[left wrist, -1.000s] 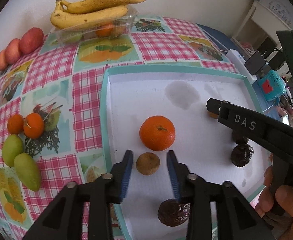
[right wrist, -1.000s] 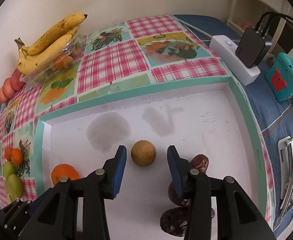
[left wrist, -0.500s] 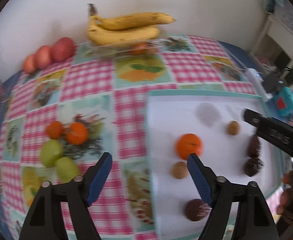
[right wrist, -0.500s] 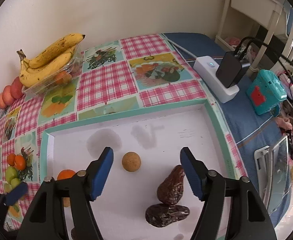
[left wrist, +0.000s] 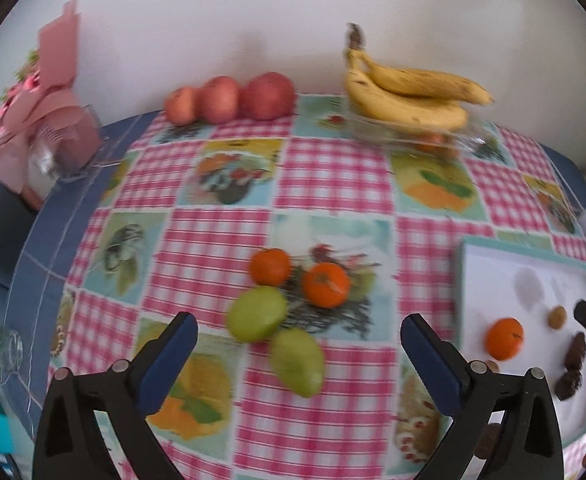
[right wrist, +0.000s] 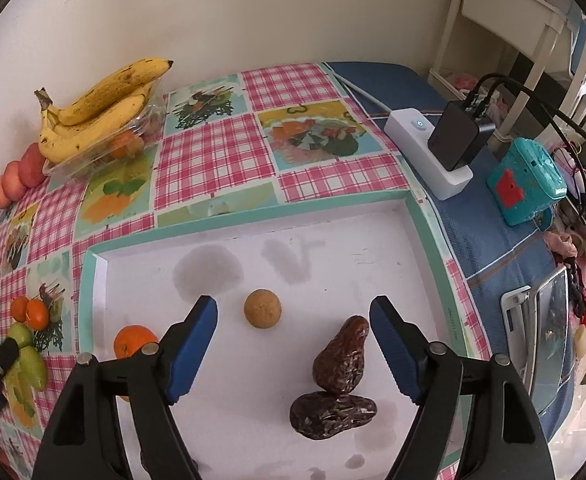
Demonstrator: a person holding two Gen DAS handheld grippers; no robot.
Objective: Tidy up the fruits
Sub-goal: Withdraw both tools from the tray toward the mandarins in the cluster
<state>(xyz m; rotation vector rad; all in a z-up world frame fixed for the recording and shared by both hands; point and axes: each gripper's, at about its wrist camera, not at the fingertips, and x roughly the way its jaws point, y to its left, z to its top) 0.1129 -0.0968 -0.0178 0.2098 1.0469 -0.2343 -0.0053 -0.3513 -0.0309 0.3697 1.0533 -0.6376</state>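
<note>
In the left wrist view my left gripper (left wrist: 297,322) hangs over the checked tablecloth. Its jaws are opening wide and grip nothing. Two green fruits (left wrist: 257,314) and two tangerines (left wrist: 327,284) lie below and just ahead of it. The white tray (left wrist: 465,280) with a teal rim is at the right and holds an orange (left wrist: 505,338). My right gripper (right wrist: 293,312) is over that tray (right wrist: 253,208), its jaws opening and not touching anything. A small brown round fruit (right wrist: 263,308) lies free between and just beyond its fingers. Two dark dates (right wrist: 343,354) lie by its right finger.
Bananas (left wrist: 409,96) rest on a clear plastic box at the back, and three red apples (left wrist: 269,96) stand along the wall. A pink package (left wrist: 53,120) is at the far left. Right of the tray are a white power strip (right wrist: 429,152) and a teal box (right wrist: 527,180).
Both grippers have opened away from the small brown fruits they stood around. The left one has swung left off the tray to above the green fruits. The right one has risen a little.
</note>
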